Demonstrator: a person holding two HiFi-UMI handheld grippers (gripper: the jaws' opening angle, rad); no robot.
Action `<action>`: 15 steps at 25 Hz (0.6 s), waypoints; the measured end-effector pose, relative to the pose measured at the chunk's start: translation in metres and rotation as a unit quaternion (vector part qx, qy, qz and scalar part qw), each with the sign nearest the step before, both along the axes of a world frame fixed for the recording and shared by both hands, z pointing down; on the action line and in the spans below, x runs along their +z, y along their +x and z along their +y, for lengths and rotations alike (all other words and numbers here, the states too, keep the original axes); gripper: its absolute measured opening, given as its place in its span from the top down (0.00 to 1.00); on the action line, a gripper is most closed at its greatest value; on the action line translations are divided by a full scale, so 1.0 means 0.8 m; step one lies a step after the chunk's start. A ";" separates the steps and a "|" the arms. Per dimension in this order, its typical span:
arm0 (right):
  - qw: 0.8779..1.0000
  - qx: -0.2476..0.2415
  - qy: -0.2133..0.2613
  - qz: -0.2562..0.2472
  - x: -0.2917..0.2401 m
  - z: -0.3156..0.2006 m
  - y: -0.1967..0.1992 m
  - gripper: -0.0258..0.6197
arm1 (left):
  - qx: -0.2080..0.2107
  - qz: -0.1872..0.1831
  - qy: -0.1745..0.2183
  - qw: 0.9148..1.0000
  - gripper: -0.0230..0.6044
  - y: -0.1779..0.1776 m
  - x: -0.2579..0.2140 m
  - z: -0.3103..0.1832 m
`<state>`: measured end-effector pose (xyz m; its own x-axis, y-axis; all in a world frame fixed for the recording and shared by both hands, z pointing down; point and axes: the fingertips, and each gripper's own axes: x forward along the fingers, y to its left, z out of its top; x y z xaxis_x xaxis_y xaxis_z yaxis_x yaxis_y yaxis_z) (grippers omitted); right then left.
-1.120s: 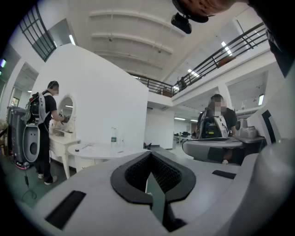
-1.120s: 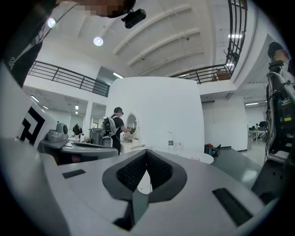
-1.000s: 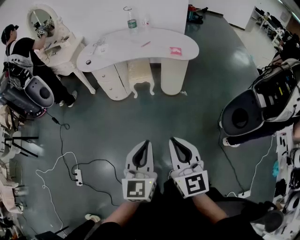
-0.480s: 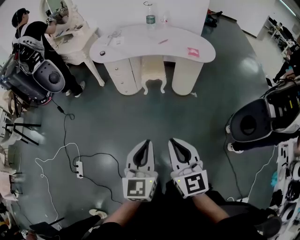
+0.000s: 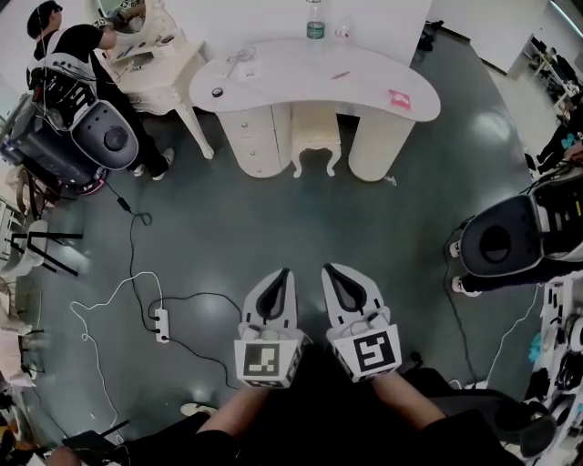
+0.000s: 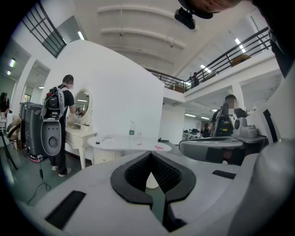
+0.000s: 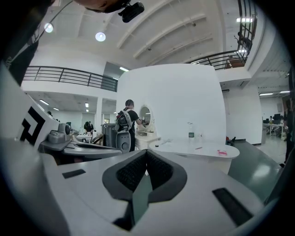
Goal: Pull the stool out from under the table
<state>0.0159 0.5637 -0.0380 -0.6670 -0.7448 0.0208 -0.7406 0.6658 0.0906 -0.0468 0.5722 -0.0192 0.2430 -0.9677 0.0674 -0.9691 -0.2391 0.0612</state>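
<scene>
The cream stool [image 5: 316,135] stands tucked under the white kidney-shaped table [image 5: 273,80] at the top of the head view. My left gripper [image 5: 282,274] and right gripper [image 5: 328,270] are held side by side low in that view, both pointing at the table across a wide stretch of grey floor, far from the stool. Both are shut with nothing in them. In the left gripper view the table [image 6: 120,143] shows beyond the shut left gripper [image 6: 150,156]. The right gripper view has the table [image 7: 203,150] right of the shut right gripper [image 7: 146,156].
A person [image 5: 77,50] with a backpack rig stands at a cream dressing table [image 5: 155,55] at upper left. Another backpack rig [image 5: 510,241] is at the right. A power strip [image 5: 161,325] and cables lie on the floor at left. A bottle [image 5: 315,23] stands on the table.
The table and stool have drawn nearer and look larger in the head view. Both grippers stay shut, side by side.
</scene>
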 end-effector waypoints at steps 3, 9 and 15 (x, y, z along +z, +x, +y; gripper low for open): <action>1.000 -0.003 -0.011 0.006 0.005 -0.012 -0.014 0.95 | 0.003 -0.006 -0.011 1.000 0.95 -0.016 0.005 -0.009; 1.000 -0.001 -0.017 0.002 0.001 -0.069 -0.039 0.95 | 0.006 -0.009 -0.017 1.000 0.95 -0.045 0.008 -0.056; 1.000 0.010 0.010 0.024 -0.006 -0.161 -0.059 0.95 | 0.008 -0.034 -0.016 0.999 0.95 -0.066 -0.006 -0.146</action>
<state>-0.0309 0.4353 -0.0427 -0.6500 -0.7591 0.0366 -0.7488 0.6479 0.1397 -0.0997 0.4550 -0.0239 0.2525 -0.9608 0.1146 -0.9672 -0.2538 0.0033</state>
